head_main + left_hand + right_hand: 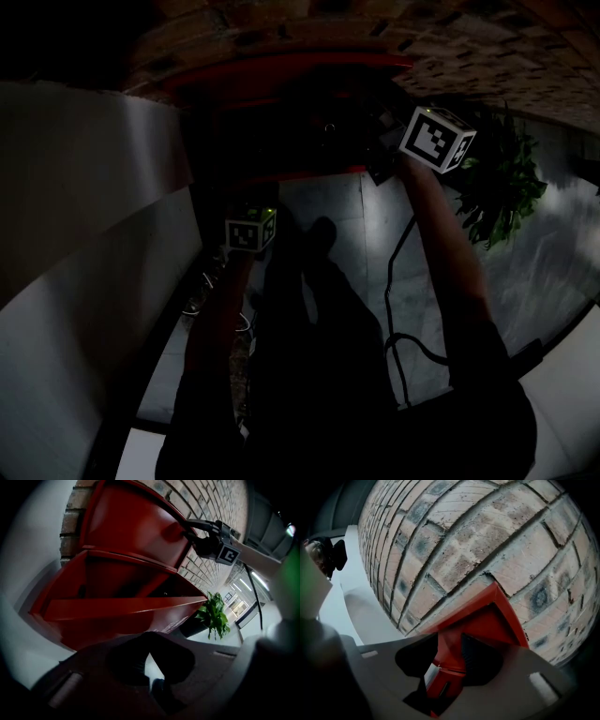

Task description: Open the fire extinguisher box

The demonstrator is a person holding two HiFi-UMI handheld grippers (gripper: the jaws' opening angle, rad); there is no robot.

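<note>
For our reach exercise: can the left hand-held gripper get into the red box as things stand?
Probably yes. The lid stands raised, its edge between the closing jaws of the right hand-held gripper, and nothing lies between the left hand-held gripper and the open box.

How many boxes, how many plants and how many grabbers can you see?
Boxes: 1, the red fire extinguisher box.
Plants: 1, the potted plant.
Grabbers: 2, the left gripper and the right gripper, whose jaws are closing with the box's lid between them.
Total: 4.

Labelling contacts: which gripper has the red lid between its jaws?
The right gripper: closing jaws straddle the lid. The left gripper hangs clear below the box.
</note>
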